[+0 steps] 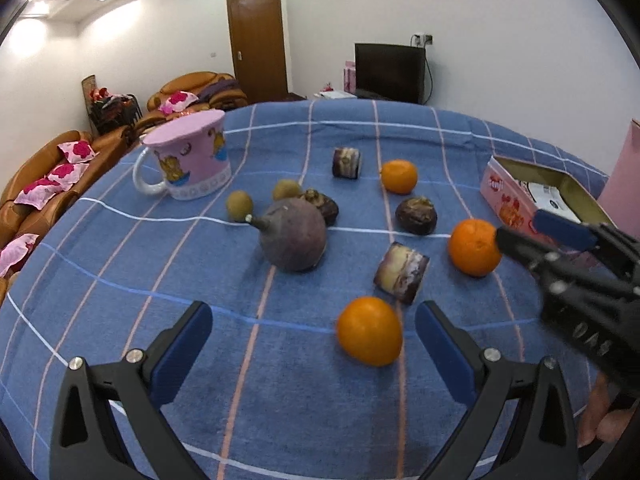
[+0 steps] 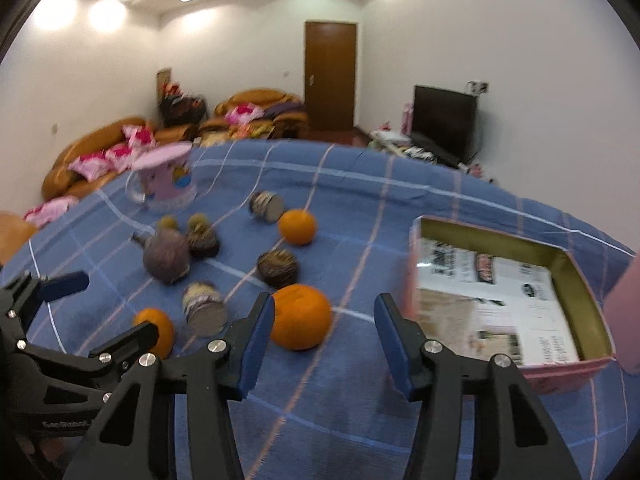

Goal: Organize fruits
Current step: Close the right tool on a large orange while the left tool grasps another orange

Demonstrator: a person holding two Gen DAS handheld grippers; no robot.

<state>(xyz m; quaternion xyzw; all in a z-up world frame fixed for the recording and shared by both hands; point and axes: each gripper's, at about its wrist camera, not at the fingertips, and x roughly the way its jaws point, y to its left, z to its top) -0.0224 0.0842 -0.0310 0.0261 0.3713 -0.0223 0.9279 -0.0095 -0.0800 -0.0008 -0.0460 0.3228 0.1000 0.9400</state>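
Three oranges lie on the blue checked cloth (image 1: pixel 120 280). The near orange (image 1: pixel 370 330) sits between my left gripper's (image 1: pixel 316 344) wide-apart fingers, close to the right pad and apart from the left one. In the right wrist view that orange (image 2: pixel 154 330) is half hidden by the left gripper (image 2: pixel 108 306). My right gripper (image 2: pixel 326 340) is open; the second orange (image 2: pixel 300 316) lies at its fingertips, against the left pad only. From the left wrist view the right gripper (image 1: pixel 520 226) points at this orange (image 1: pixel 474 246). The third orange (image 1: pixel 399 176) lies farther back.
A big purple stemmed fruit (image 1: pixel 294 238), two dark round fruits (image 1: pixel 416 216), two small brown ones (image 1: pixel 239 205) and two cut purple-skinned chunks (image 1: pixel 401 272) lie mid-table. A pink mug (image 1: pixel 192 156) stands back left. An open pink box (image 2: pixel 500 292) lies right.
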